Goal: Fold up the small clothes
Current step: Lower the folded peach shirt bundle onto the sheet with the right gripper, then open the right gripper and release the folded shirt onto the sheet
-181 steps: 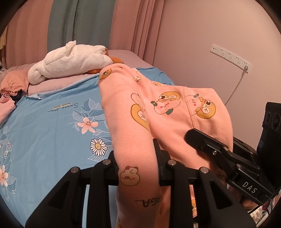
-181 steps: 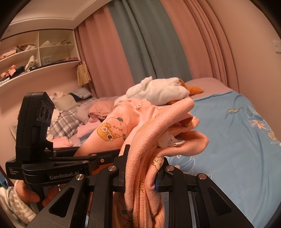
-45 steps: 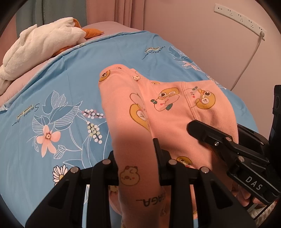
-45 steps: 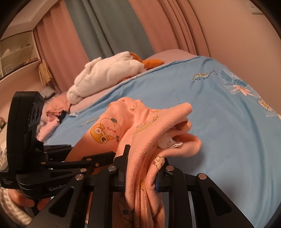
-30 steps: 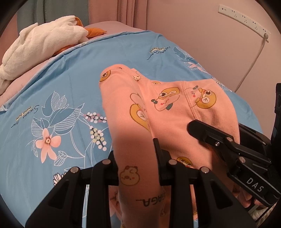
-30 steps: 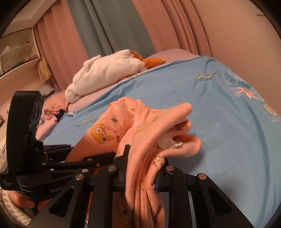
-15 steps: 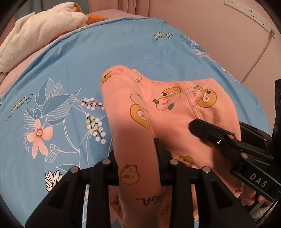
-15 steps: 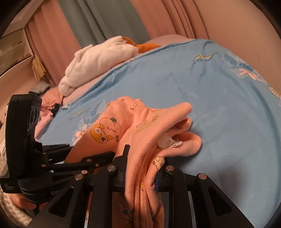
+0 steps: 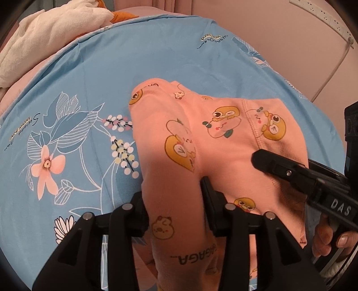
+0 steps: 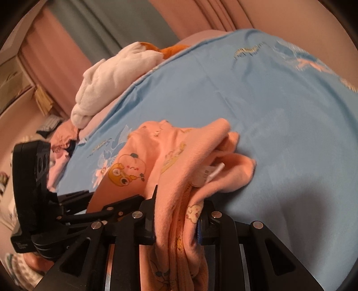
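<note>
A small pink garment (image 9: 201,125) printed with cartoon animals hangs between both grippers just above the blue floral bedsheet (image 9: 89,78). My left gripper (image 9: 173,190) has a fold of it between its fingers. Its jaws are opening, and the cloth still fills the gap and touches both pads. In the right wrist view my right gripper (image 10: 179,201) is shut on a bunched edge of the pink garment (image 10: 179,143). The garment's far end with its white label rests on the bedsheet (image 10: 279,112). The right gripper's finger (image 9: 268,161) lies over the cloth at the right.
A white plush towel bundle (image 9: 44,24) with something orange under it lies at the bed's far end. Loose pink clothes (image 10: 64,134) are piled at the far left. A wall power strip (image 9: 322,13) and its cable run along the bed's right side. A hand (image 9: 322,237) holds the right gripper.
Both grippers have sunk toward the sheet with the garment, whose far end now rests on it. The left jaws stand slightly wider. The right gripper has rolled.
</note>
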